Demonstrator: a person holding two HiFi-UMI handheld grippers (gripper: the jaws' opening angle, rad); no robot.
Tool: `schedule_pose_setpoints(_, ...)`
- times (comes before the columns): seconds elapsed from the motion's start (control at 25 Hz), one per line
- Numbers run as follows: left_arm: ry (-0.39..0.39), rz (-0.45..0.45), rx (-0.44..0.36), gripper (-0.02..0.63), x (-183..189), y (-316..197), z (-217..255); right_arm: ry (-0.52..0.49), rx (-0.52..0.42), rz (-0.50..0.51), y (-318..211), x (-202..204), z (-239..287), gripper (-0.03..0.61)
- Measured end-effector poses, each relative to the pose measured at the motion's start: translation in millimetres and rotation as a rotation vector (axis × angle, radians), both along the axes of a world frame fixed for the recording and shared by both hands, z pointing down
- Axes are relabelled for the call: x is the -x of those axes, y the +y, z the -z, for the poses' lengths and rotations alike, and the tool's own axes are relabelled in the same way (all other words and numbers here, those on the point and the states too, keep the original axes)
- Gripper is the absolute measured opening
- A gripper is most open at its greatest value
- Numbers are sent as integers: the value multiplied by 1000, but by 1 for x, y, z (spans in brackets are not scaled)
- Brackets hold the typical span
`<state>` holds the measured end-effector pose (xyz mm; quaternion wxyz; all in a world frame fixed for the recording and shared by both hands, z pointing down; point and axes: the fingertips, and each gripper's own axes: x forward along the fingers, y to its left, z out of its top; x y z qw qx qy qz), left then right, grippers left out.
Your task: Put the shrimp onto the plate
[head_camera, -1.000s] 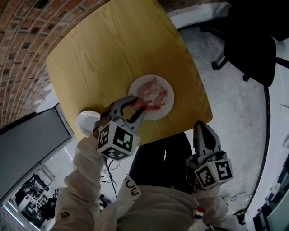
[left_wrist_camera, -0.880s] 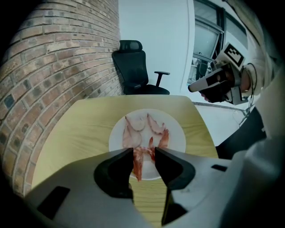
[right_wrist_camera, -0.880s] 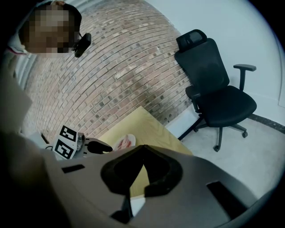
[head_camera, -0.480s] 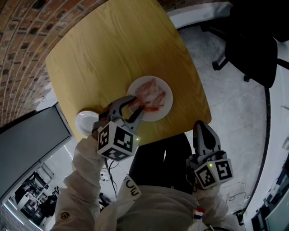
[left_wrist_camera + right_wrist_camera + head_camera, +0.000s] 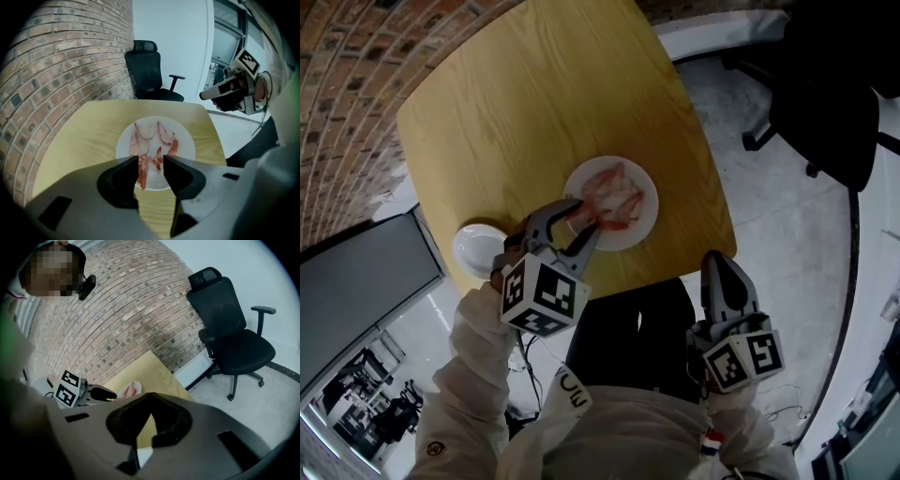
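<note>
Over near rim of plate (image 5: 185, 153), left gripper (image 5: 151, 164) jaws open; shrimp (image 5: 141, 172) lies between them, long axis near-to-far. Right gripper (image 5: 721, 267) closed, well apart right.

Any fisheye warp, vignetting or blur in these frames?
Head view: evenly lit, sharp, table edges bow. Left gripper view: black vignette in corners, brick wall curves, shrimp on the plate sharp. Right gripper view: heavier barrel warp, dark corners.
</note>
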<state>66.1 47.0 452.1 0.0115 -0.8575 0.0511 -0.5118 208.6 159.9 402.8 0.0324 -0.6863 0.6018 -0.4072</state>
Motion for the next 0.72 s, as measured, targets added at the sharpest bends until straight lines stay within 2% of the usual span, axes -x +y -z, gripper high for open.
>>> schedule_pose_setpoints(0.24,55,67,-11,156,2,1,17,19,-20,50,-8,2,10,23)
schedule_pose_setpoints(0.4,95,124,-6,155,22,6,40,37,-39,91,-17,15,25,24)
schedule_pose_setpoints(0.52,129,207,-13,155,47,9,63,54,-61,128,-25,29,46,23)
schedule_pose_setpoints(0.72,241,386,-69,152,83,5,114,113,-114,200,-43,49,98,23)
